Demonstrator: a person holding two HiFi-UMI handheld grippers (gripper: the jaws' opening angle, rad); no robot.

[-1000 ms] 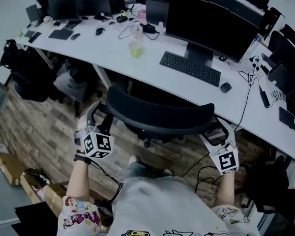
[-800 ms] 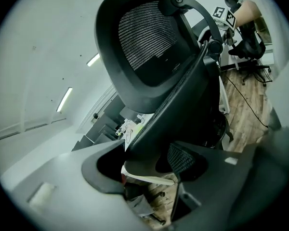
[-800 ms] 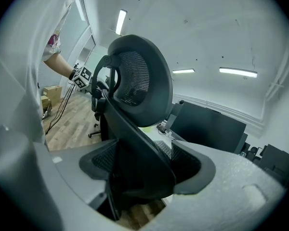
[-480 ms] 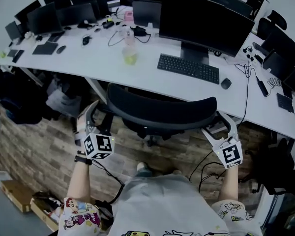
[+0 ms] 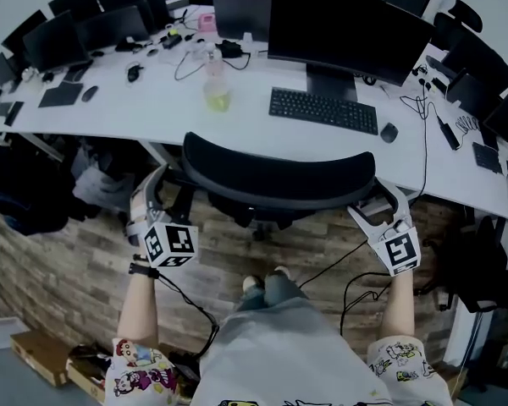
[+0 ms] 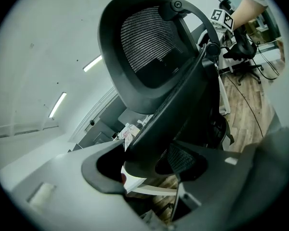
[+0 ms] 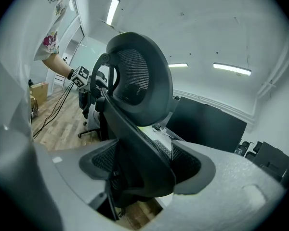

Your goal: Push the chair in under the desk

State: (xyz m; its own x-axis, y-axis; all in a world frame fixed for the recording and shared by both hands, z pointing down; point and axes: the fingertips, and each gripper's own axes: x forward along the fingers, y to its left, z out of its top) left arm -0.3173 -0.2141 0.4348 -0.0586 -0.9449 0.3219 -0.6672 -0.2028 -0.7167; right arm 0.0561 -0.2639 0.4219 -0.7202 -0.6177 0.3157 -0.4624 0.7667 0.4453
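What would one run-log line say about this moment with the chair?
task: push chair under desk | left gripper: clamped on backrest's left end | right gripper: clamped on right end | chair: backrest near desk edge

Pale grey shirt (image 5: pixel 275 345), cartoon-printed sleeves (image 5: pixel 138 372)

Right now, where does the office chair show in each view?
Head view: office chair at centre, its curved back spanning left gripper to right gripper, at the white desk's edge.
Left gripper view: fills the middle, mesh headrest on top, frame between the jaws.
Right gripper view: centre-left, mesh headrest on top, frame between the jaws.
Shared landmark: wood-plank floor.
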